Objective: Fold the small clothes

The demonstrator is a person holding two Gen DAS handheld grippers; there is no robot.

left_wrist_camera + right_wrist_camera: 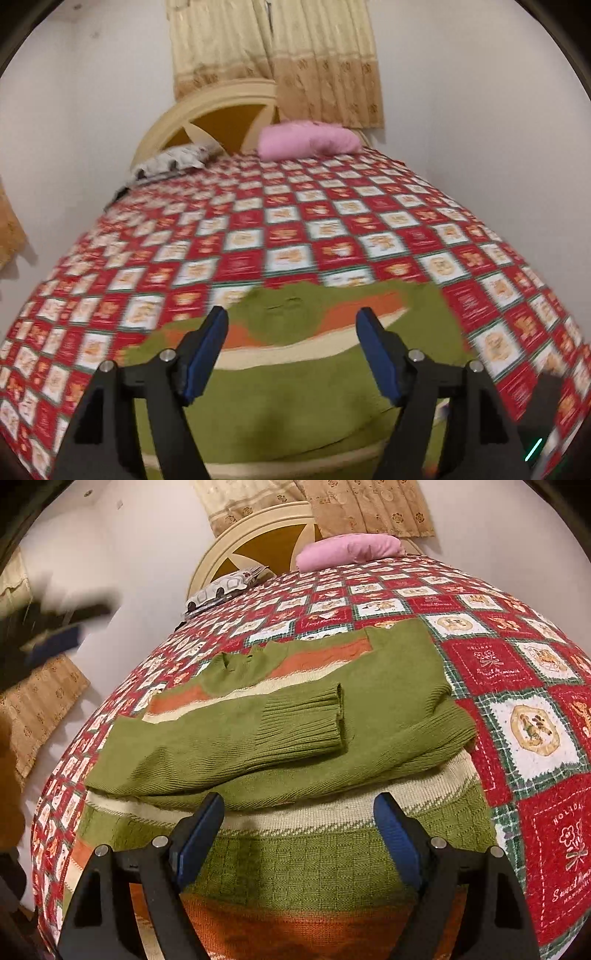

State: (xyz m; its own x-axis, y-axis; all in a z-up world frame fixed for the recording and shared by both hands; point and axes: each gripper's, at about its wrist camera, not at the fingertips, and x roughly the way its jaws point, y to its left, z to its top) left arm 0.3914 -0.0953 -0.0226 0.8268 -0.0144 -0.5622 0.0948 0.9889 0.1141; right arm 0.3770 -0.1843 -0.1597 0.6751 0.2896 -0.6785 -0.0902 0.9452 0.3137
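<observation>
Right wrist view is showing the bed (517,686) under a red checked cover, with a green sweater (388,701) lying flat on it, striped in orange and cream. One sleeve (258,731) is lying folded across the chest, its cuff (332,716) pointing right. The right gripper (299,805) is hovering over the lower body of the sweater, jaws standing wide with nothing between them. Left wrist view, blurred, is showing the left gripper (291,317) over the same sweater, jaws likewise apart and empty. Judging by this, the sleeve fold is done and the body fold is coming: each gripper is needing to pinch a hem corner and carry it toward the collar.
</observation>
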